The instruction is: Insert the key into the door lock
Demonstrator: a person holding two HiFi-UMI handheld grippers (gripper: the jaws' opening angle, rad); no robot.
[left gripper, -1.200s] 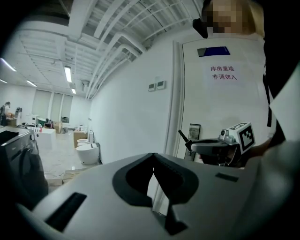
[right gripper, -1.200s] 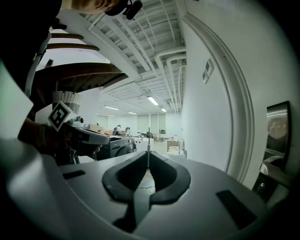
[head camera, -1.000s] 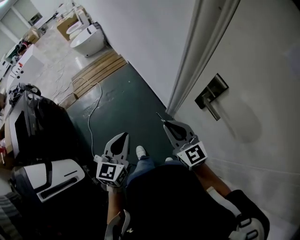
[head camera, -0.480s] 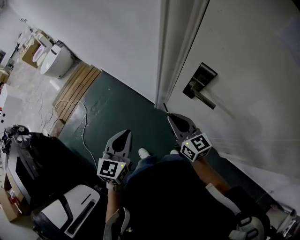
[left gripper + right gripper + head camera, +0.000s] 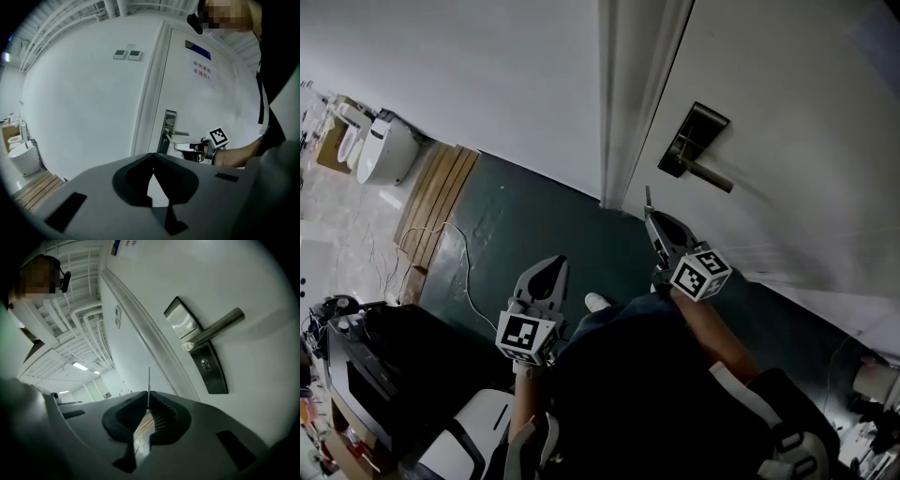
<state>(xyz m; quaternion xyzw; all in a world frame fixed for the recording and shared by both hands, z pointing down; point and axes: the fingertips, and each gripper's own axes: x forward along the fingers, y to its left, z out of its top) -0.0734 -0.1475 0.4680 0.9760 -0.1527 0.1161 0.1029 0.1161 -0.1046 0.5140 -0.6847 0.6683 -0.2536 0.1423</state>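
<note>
Right gripper [image 5: 652, 220] is pinching the thin silver metal key [image 5: 647, 197], middle of the head view, just below-left of the brushed steel door lock plate [image 5: 693, 139] and its lever handle [image 5: 710, 176], and apart from both. The right gripper view only gets the key edge-on, sticking up from the jaws, but it shows the small round keyhole [image 5: 205, 363] at right under the lever, which the head view doesn't. Left gripper [image 5: 153, 161] has its jaws pressed together on nothing, hanging lower left of centre over the dark green floor [image 5: 534, 216]
</note>
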